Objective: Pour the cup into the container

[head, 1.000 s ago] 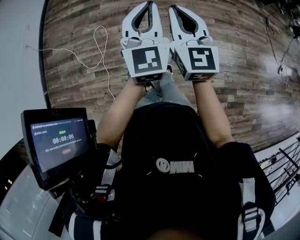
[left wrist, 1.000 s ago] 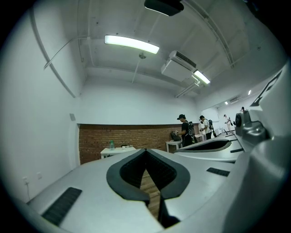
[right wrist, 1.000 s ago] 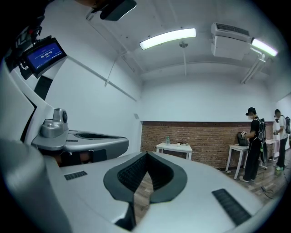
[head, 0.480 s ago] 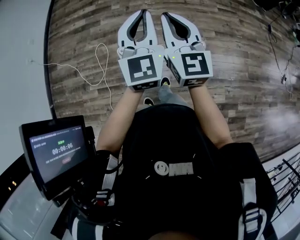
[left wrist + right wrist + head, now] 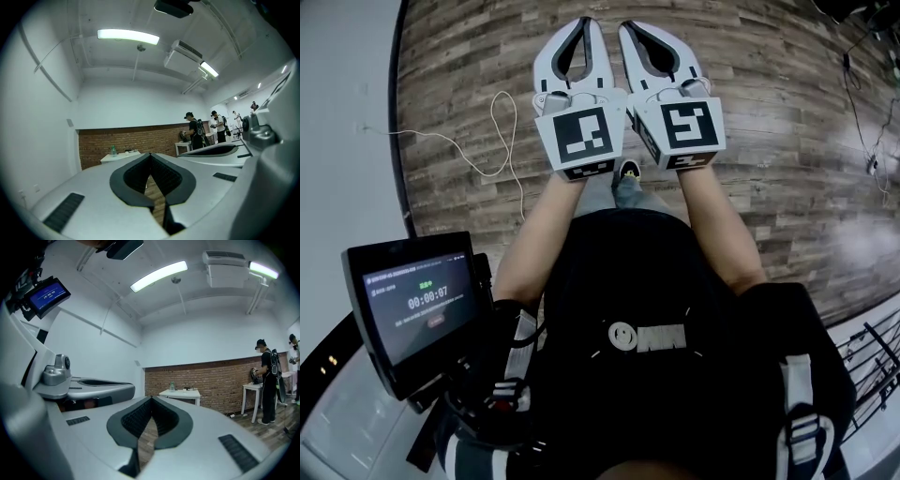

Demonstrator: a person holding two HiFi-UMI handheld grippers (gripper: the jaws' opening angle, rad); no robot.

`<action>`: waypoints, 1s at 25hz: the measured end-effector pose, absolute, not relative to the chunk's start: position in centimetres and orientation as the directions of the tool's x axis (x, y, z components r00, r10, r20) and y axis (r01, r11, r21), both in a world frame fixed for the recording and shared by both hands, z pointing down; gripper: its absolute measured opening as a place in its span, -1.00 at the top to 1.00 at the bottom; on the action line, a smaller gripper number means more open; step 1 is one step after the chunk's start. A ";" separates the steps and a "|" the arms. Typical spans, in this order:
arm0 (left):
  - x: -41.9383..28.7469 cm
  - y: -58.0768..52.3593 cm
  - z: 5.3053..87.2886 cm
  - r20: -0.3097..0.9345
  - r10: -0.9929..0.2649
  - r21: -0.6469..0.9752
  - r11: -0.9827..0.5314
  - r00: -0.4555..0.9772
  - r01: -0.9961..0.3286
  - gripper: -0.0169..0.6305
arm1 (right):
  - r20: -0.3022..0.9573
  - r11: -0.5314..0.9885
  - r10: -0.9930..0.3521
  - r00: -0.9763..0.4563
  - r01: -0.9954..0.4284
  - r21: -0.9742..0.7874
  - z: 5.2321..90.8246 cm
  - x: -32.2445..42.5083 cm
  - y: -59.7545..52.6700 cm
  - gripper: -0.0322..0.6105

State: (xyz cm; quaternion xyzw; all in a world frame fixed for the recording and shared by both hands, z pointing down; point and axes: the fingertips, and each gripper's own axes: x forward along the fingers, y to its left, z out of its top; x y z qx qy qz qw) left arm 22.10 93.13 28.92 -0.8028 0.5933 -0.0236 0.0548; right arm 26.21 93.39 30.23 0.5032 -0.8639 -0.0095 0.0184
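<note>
Wood-plank floor [image 5: 787,141] fills the head view, and a brick wall [image 5: 211,380] lies ahead. Since a second ago both tools have drifted toward 12 o'clock. The left gripper [image 5: 584,23] and right gripper [image 5: 630,28] sit side by side, jaws closed on nothing. I judge pouring has not begun, because no view shows me the cup or the container. A cable [image 5: 502,141] lies at 10 o'clock and a screen [image 5: 417,300] at 8 o'clock. Neither blocks the tools.

floor [image 5: 787,122]: matt grained wood planks | left claw [image 5: 150,154], right claw [image 5: 151,398]: smooth plastic, ribbed pads [image 5: 169,176] | wall [image 5: 117,143]: rough brick
</note>
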 end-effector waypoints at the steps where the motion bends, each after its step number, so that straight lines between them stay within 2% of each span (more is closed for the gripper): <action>1: 21.9 92.6 29.1 -0.025 -0.955 -0.113 -0.293 0.297 -0.950 0.96 | 0.024 0.491 -0.871 -0.490 -0.870 0.038 30.3 26.1 92.9 0.89; 25: 11.0 75.5 28.8 -0.062 -0.941 -0.154 -0.321 0.334 -0.934 0.96 | 0.085 0.471 -0.881 -0.465 -0.879 0.077 31.1 14.6 75.4 0.89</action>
